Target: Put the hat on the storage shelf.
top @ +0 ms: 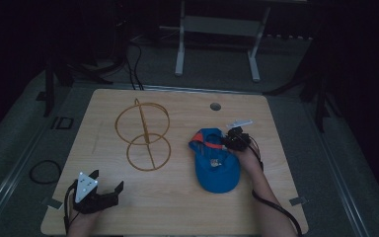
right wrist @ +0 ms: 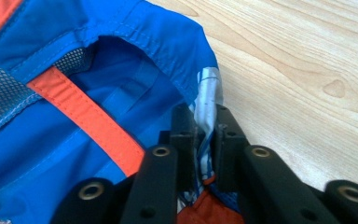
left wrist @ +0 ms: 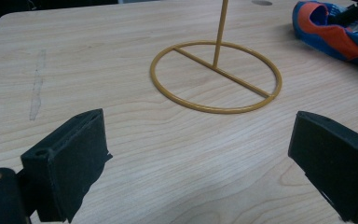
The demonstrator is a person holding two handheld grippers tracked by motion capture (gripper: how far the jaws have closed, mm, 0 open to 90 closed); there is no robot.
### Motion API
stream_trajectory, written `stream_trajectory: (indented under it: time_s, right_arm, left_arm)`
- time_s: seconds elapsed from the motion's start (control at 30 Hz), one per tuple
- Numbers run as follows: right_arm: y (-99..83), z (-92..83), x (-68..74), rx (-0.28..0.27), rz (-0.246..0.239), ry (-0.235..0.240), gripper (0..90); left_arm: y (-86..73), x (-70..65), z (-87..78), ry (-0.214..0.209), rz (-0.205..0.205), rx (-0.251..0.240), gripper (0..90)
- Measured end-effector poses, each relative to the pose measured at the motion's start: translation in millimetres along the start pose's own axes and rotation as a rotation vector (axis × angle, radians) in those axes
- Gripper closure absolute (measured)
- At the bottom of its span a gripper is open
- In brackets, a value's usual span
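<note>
High view: a dim room; a pale wooden tabletop (top: 177,197) carries a blue cap (top: 216,163) on its right half and a yellow wire stand (top: 144,134) left of centre.
Cap: blue with orange trim, lying opening-up; its rim faces the far side of the tabletop.
Right gripper (top: 231,139): at the cap's far right edge, held by the person's right hand.
Right jaws: in the right gripper view they are pinched together on the cap's rim (right wrist: 205,100), a fold of blue and pale fabric between them.
Left gripper (top: 109,185): near the front left corner of the tabletop, well apart from the cap.
Left jaws: spread wide, nothing between them but bare wood.
Wire stand: two rings joined by a rod; its base ring (left wrist: 216,77) lies flat ahead of the left jaws.
Poor light: a pale strip (top: 240,122) just beyond the right gripper may be its grey plate.
</note>
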State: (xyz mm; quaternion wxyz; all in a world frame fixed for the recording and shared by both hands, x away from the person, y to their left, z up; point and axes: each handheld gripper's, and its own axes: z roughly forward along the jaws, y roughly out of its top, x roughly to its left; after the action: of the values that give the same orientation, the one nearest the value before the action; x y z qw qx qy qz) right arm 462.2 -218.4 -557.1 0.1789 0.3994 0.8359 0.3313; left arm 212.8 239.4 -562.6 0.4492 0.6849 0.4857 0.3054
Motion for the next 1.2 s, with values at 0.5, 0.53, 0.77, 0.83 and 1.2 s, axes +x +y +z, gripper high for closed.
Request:
stream_trajectory:
  time_s: [0.5,0.53,0.77,0.83,1.2]
  right_arm:
    - [4.5,-18.3,6.2,-0.031,0.003,0.026,86.1]
    - [5.9,-21.5,6.9,-0.042,-0.001,0.022,86.1]
    - [22.1,-52.7,15.5,-0.12,-0.032,0.013,86.2]
    - [26.6,-62.9,18.0,-0.149,-0.042,0.01,86.2]
    - [51.0,-118.1,30.6,-0.27,-0.072,0.01,86.2]
  left_arm:
    - [0.3,-3.5,1.5,-0.001,0.023,0.009,5.0]
    - [0.4,-3.4,1.3,0.001,0.022,0.008,4.9]
    - [0.6,-3.2,0.5,0.009,0.019,0.008,5.0]
    - [1.0,-3.4,-0.1,0.002,0.011,0.002,4.9]
    - [6.1,-10.7,-2.0,-0.049,-0.016,-0.004,5.0]
